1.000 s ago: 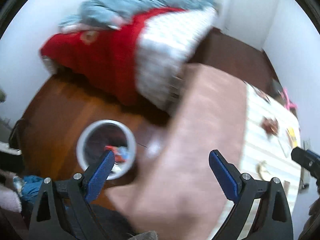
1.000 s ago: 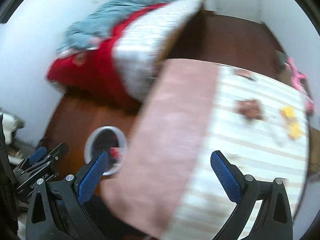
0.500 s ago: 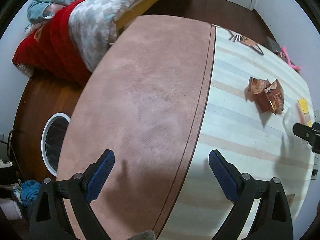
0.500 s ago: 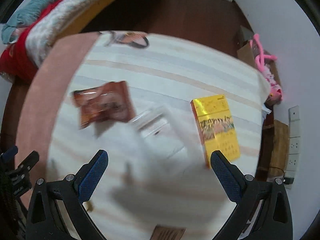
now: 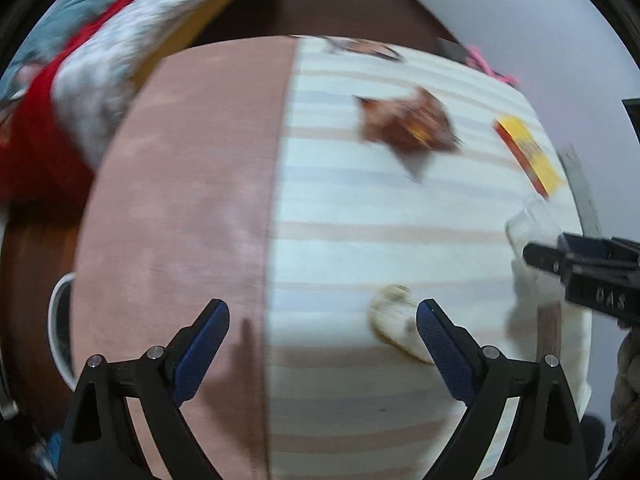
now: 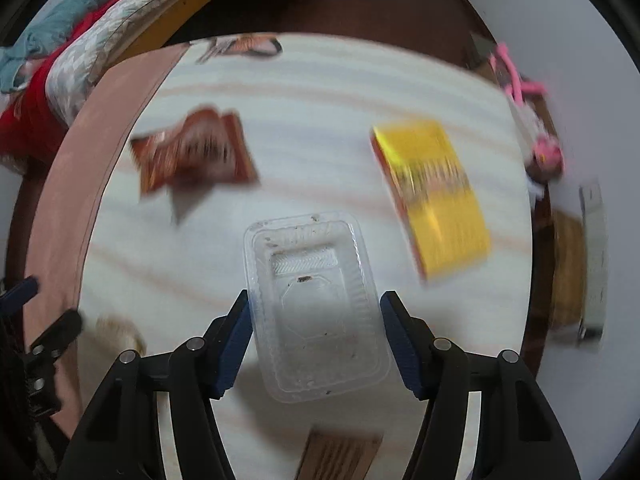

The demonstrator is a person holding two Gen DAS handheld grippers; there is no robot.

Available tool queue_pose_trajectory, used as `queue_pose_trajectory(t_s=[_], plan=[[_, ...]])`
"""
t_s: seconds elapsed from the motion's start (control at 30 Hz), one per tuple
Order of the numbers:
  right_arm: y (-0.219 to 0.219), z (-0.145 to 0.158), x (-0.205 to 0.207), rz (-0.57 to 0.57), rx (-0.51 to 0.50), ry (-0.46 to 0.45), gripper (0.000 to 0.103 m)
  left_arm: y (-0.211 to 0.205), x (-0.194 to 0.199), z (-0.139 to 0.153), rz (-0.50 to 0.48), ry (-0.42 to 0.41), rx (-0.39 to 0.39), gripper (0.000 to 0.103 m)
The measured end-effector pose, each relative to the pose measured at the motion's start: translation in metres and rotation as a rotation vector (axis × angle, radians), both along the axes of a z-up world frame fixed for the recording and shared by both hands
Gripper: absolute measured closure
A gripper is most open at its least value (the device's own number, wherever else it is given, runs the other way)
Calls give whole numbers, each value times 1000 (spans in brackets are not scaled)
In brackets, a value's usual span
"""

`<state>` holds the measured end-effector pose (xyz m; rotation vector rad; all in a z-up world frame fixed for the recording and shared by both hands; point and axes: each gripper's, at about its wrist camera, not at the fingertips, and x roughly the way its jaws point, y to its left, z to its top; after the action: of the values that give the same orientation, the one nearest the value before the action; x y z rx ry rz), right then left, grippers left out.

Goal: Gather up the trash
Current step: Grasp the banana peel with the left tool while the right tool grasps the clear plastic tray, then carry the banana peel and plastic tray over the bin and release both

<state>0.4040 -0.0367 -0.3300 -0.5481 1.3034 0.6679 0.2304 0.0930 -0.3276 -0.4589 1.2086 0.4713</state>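
A clear plastic tray (image 6: pixel 316 304) lies on the striped table (image 6: pixel 320 92) between the fingers of my right gripper (image 6: pixel 316 340). The jaws stand open on either side of the tray, close to its long edges. A brown snack wrapper (image 6: pixel 196 156) lies to the left and a yellow box (image 6: pixel 432 196) to the right. My left gripper (image 5: pixel 320 344) is open and empty above the table, with a pale crumpled scrap (image 5: pixel 394 322) just inside its right finger. The wrapper (image 5: pixel 408 124) and the yellow box (image 5: pixel 526 152) show farther off. The white bin (image 5: pixel 60 320) stands on the floor at left.
A pink cloth (image 5: pixel 180 200) covers the table's left part. A bed with red and grey covers (image 6: pixel 72 60) stands beyond. A wooden block (image 6: pixel 338 456) lies near the table's front edge. A flat printed packet (image 6: pixel 240 46) lies at the far edge. Pink toys (image 6: pixel 536 120) sit at right.
Both grippers swung from the floor bin to the table top. My right gripper has come down around the clear tray and narrowed. My left gripper has moved right toward the pale scrap.
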Motion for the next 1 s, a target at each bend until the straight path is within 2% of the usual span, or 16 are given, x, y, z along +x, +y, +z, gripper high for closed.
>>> queue_pose_trajectory(t_s=[0.03, 0.1, 0.13, 0.17, 0.2, 0.27, 0.33, 0.4, 0.43, 0.53, 0.67, 0.87, 1.0], plan=[[-9, -1, -5, -19, -1, 10, 38, -7, 4, -4, -31, 3, -6, 8], [-28, -6, -16, -62, 3, 60, 37, -17, 10, -9, -70, 14, -15, 25], [-33, -10, -19, -74, 3, 81, 37, -23, 14, -11, -84, 24, -11, 38], [-38, -15, -22, -83, -6, 97, 37, -26, 16, -14, -91, 31, -8, 46], [-40, -19, -22, -91, -9, 102, 35, -25, 18, -15, -92, 25, -7, 47], [-41, -18, -24, -91, 14, 79, 33, -28, 20, -11, -83, 1, 1, 70], [-39, -19, -25, -97, 20, 84, 32, -31, 22, -9, -77, -8, -2, 79], [-39, -18, -30, -99, 22, 78, 32, -31, 21, -5, -72, -15, 29, 88], [-39, -18, -30, -100, 22, 74, 32, -32, 21, -2, -66, -14, 49, 98], [-42, -13, -35, -86, 19, 49, 40, -29, 19, 3, -49, -24, 69, 99], [-41, -7, -48, -68, 10, 18, 40, -26, 10, 15, -26, -46, 101, 99], [-41, 10, -58, -76, 55, 7, 40, -16, -8, 49, 12, -103, 166, 99], [-38, 32, -72, -64, 101, 1, 40, -7, -29, 81, 50, -151, 217, 99]])
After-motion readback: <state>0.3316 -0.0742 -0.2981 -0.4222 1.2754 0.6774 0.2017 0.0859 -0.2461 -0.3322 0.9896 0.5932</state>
